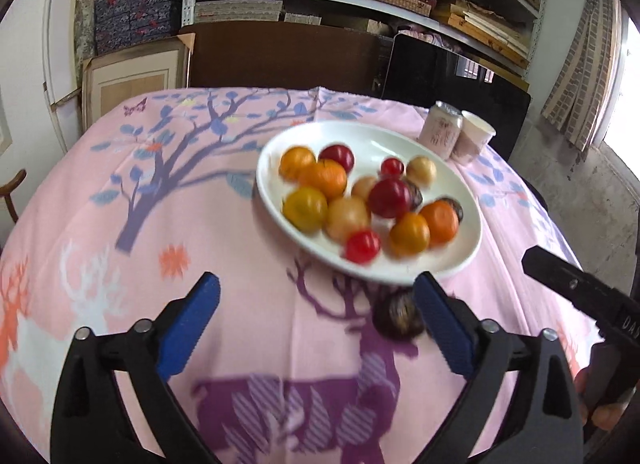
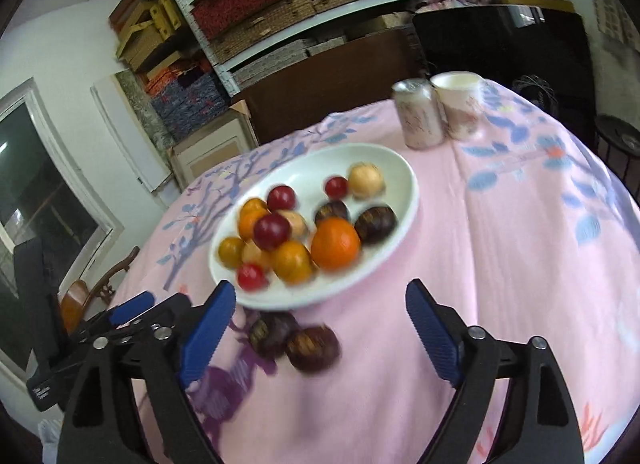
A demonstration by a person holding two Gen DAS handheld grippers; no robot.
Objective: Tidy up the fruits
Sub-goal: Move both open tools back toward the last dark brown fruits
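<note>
Nearest, both tools gape wide and hold nothing: left gripper (image 1: 316,306), right gripper (image 2: 320,316), each angled down over the pink tablecloth (image 2: 500,264); two dark fruits (image 2: 294,338) lie loose between the right fingers, likely sorted out; beyond, the white plate (image 2: 400,199) keeps the mixed fruits heaped; farther, a can (image 2: 418,113)

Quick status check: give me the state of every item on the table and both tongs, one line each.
Left tongs: open, empty.
Right tongs: open, empty.
White plate: flat on the cloth, loaded with mixed fruit.
Dark fruits: two, off the plate, on the cloth by its near rim.
Can: upright.
Paper cup: upright, touching the can.
</note>
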